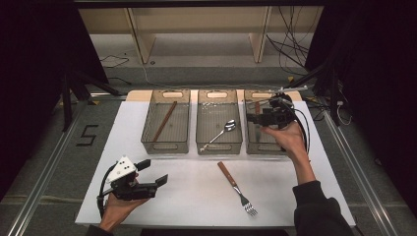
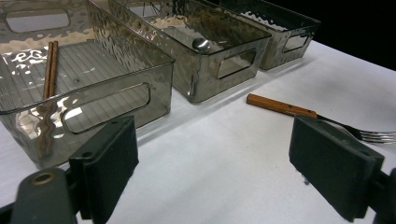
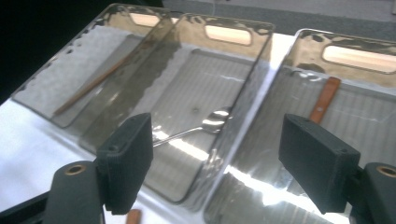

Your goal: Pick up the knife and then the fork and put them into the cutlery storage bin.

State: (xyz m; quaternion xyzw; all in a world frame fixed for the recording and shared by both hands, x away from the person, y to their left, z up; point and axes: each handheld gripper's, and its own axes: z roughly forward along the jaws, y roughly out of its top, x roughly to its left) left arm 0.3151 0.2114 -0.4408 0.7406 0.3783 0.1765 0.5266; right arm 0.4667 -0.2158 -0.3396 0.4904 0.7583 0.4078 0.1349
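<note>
Right gripper (image 1: 253, 118) is held spread wide, nothing gripped, above the smoky clear plastic right bin (image 3: 299, 46); a wooden-handled utensil (image 3: 325, 99) lies below it. Left gripper (image 1: 156, 172) is held released, wooden-handled metal fork (image 2: 299, 114) ahead.

Glossy rippled smoked-plastic bins (image 2: 187, 79), wood-handled metal fork (image 1: 236, 188), shiny steel spoon (image 3: 196, 128), matt white tabletop (image 1: 196, 196).

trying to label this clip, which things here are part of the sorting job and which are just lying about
Part of the job:
fork on the table
left bin with chopsticks
middle bin with spoon
right bin with a wood-handled piece
both grippers, open: left, right

Lying about:
cables on the floor
shelf behind
</note>
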